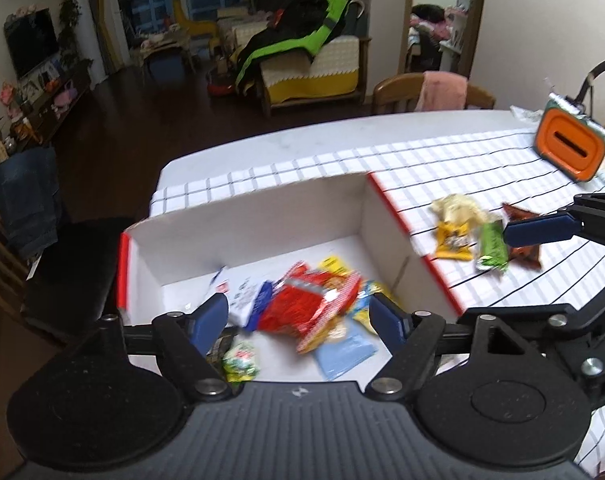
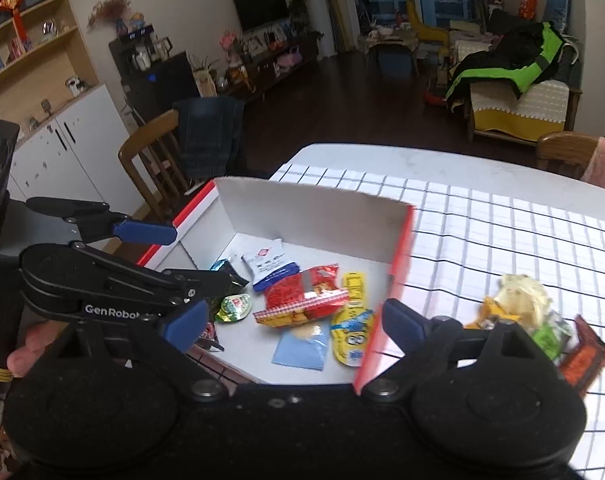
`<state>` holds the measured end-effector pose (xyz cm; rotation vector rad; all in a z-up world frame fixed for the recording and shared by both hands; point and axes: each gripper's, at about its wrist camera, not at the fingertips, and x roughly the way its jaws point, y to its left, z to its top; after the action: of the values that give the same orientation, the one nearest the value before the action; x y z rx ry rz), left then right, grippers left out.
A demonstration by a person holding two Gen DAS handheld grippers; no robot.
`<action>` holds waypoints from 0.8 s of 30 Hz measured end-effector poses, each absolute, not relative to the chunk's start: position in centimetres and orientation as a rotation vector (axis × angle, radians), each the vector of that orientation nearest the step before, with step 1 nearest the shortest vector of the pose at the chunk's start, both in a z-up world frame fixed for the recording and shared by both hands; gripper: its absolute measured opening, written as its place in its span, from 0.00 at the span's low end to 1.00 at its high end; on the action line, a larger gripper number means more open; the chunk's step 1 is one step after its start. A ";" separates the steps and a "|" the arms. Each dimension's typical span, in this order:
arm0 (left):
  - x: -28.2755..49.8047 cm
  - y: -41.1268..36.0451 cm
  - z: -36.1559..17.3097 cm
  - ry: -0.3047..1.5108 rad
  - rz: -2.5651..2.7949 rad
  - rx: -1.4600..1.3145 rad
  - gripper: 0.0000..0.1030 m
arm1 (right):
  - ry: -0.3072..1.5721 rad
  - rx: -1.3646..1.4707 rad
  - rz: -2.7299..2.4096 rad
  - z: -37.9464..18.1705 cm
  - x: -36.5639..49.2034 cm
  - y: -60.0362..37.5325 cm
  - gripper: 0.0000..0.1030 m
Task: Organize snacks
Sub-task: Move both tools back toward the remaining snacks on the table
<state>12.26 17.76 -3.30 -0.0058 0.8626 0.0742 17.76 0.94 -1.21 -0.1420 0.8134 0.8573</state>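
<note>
Both claws, left [image 1: 300, 316] and right [image 2: 290, 322], spread empty above the snack-filled box [image 2: 302, 204].

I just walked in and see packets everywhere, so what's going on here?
A person is sorting snacks into a white box on the checked tablecloth, with a gripper in each hand. Both the left gripper and the right gripper are open and empty above the box. The red packet and several others already lie inside. A yellow packet, a green one and a dark brown one remain outside on the cloth.
</note>
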 end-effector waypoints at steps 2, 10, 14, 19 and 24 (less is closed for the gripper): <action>12.4 16.6 -3.0 0.849 0.059 -0.011 0.80 | 0.802 -0.136 0.848 -1.0 17.8 -0.6 0.98; 13.6 11.9 -2.4 0.777 0.018 -0.056 0.83 | 0.801 -0.135 0.778 -1.3 18.5 -6.8 1.00; 14.4 9.4 -2.4 0.739 -0.007 -0.080 0.90 | 0.816 -0.153 0.738 -2.0 19.5 -10.1 1.00; 16.5 6.0 -3.2 0.764 -0.021 -0.072 0.93 | 0.840 -0.160 0.680 -3.1 21.2 -14.4 1.00; 18.2 2.3 -4.9 0.797 -0.026 -0.027 0.93 | 0.863 -0.145 0.622 -3.9 23.7 -17.8 1.00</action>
<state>18.20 2.27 -4.87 -0.0272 0.7970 -0.0257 23.73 -17.80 -3.94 -0.1448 0.8634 0.6221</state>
